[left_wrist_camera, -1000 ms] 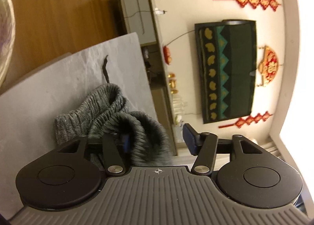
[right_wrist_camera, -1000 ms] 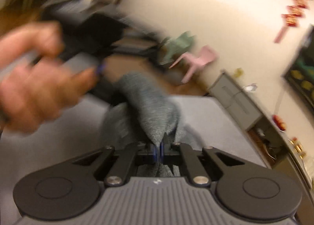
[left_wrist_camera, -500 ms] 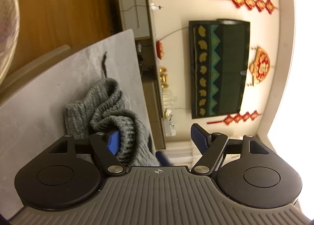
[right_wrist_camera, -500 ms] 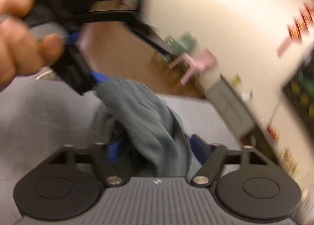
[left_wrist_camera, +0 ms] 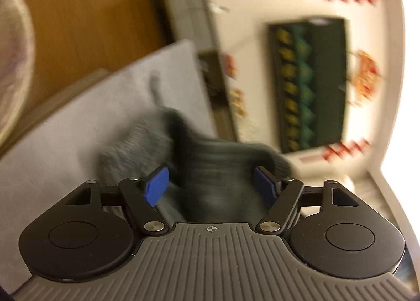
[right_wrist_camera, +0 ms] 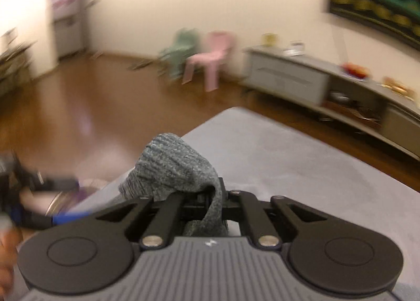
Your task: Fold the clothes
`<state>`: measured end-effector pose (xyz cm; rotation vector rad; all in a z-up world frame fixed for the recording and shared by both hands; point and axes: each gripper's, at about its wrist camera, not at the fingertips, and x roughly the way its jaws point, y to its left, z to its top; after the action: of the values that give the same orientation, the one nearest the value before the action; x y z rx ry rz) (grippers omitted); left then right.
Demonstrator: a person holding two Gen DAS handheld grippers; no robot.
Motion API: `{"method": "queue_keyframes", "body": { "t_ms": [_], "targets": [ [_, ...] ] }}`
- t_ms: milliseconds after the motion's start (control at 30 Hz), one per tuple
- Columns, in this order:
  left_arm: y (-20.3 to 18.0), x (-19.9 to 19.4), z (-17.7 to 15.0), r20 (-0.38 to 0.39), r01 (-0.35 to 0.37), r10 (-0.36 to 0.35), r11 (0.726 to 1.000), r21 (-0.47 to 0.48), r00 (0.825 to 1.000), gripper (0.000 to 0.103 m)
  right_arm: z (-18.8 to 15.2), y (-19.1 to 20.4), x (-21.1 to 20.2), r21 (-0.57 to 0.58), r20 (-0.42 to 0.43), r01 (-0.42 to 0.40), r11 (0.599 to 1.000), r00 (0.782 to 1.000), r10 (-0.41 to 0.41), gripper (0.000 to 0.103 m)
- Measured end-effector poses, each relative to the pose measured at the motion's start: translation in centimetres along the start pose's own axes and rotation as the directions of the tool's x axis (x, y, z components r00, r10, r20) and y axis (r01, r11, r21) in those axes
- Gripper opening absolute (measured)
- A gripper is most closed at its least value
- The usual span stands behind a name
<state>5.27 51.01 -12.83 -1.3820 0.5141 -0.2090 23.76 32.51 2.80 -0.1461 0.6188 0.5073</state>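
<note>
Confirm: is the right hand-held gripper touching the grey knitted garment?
Touching. The right wrist view shows the right hand-held gripper closed on a fold of the grey knitted garment, fabric pinched between its fingers and bunched above them.

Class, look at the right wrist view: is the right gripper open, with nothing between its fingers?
No: the right gripper is shut on the grey knitted garment, which bunches above its closed fingers.

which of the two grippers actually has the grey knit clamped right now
The right gripper: its jaws are shut on the grey knit. The left gripper has its blue pads spread apart.
</note>
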Motion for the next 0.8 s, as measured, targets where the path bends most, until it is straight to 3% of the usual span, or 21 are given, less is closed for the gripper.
{"method": "queue_keyframes", "body": {
  "t_ms": [67, 133, 267, 333, 467, 567, 600, 667, 700, 800],
  "targets": [
    [1.4, 0.4, 0.2, 0.045, -0.014, 0.017, 0.996, -0.083, 0.999, 0.051, -0.6, -1.0, -1.5, 0.076, 0.063, 0.063, 0.995, 0.996, -0.068, 0.005],
    [1.7, 0.5, 0.2, 0.059, 0.017, -0.01, 0.993, -0.115, 0.998, 0.054, -1.5, 1.4, -1.0, 0.013, 0.074, 0.039, 0.999, 0.996, -0.04, 0.006],
    [0.3, -0.3, 0.0, 0.064, 0.146, -0.141, 0.986, -0.078, 0.988, 0.063, -4.1, 7.5, 0.7, -0.231, 0.059, -0.008, 0.973, 0.998, 0.022, 0.006],
    [-0.3, -0.2, -0.1, 0.041, 0.183, -0.181, 0.982, -0.051, 0.983, 0.066, -5.8, 9.2, 0.0, -0.318, 0.079, 0.011, 0.948, 0.997, 0.015, 0.006],
    [-0.9, 1.7, -0.3, -0.034, 0.133, -0.133, 0.991, -0.016, 0.99, 0.067, -8.0, 10.3, -0.8, -0.436, 0.106, 0.046, 0.899, 0.994, 0.0, 0.006],
    [-1.6, 3.4, -0.8, -0.1, 0.092, -0.089, 0.995, 0.027, 0.991, 0.066, -8.1, 11.0, -1.5, -0.48, 0.083, 0.022, 0.877, 0.996, 0.02, 0.01],
    [-1.7, 3.6, -1.0, -0.109, 0.083, -0.079, 0.996, 0.035, 0.991, 0.066, -8.4, 11.4, -2.3, -0.5, 0.047, -0.021, 0.866, 0.998, 0.051, 0.014],
    [-1.5, 3.2, -1.4, -0.095, 0.077, -0.074, 0.997, 0.03, 0.993, 0.066, -7.9, 10.9, -3.1, -0.527, -0.073, -0.15, 0.836, 0.989, 0.132, 0.039],
    [-1.3, 2.6, -1.2, -0.079, 0.082, -0.08, 0.996, 0.023, 0.994, 0.066, -7.2, 10.3, -3.7, -0.524, -0.108, -0.194, 0.829, 0.981, 0.161, 0.041],
    [-0.6, 0.4, -0.5, -0.022, 0.103, -0.103, 0.995, 0.004, 0.994, 0.066, -3.4, 7.0, -5.6, -0.371, -0.125, -0.312, 0.874, 0.95, 0.286, 0.041]
  ]
}}
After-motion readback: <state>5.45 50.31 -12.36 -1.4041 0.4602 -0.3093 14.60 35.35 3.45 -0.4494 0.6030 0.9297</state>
